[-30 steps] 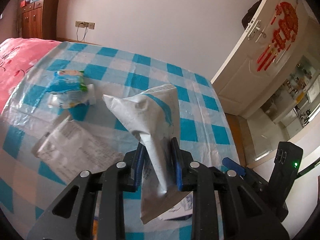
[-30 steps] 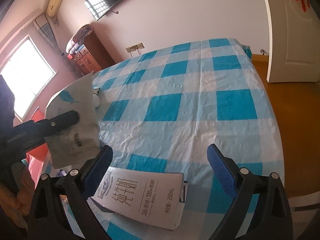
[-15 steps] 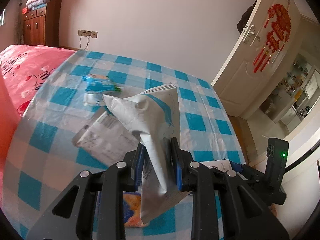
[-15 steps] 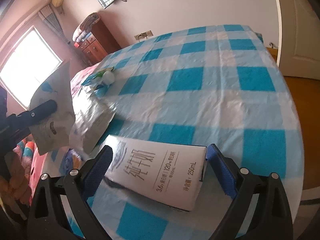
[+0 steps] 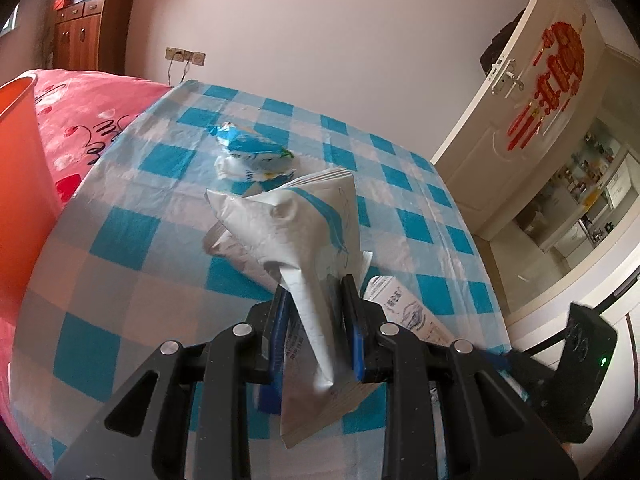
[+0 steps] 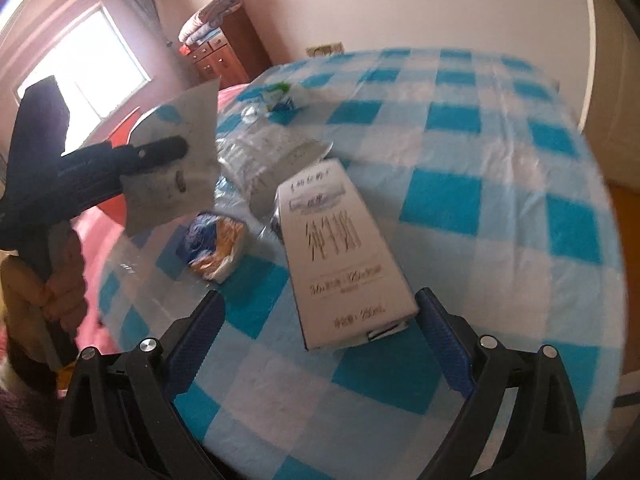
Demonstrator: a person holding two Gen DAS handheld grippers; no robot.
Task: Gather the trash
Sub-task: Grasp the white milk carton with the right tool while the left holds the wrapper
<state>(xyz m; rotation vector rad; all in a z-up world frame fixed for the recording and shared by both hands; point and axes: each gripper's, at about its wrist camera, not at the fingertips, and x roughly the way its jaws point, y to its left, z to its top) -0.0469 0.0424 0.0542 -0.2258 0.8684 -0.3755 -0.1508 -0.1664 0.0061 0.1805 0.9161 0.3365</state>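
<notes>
I found my left gripper point(image 5: 316, 328) clamped on a white wrapper point(image 5: 296, 232), and my right gripper point(image 6: 320, 332) spread wide, empty, above the milk carton point(image 6: 340, 256).

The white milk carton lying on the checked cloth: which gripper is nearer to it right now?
Right. The right gripper, open, hovers over the milk carton's near end. The left gripper, beside it, clamps a white wrapper.
</notes>
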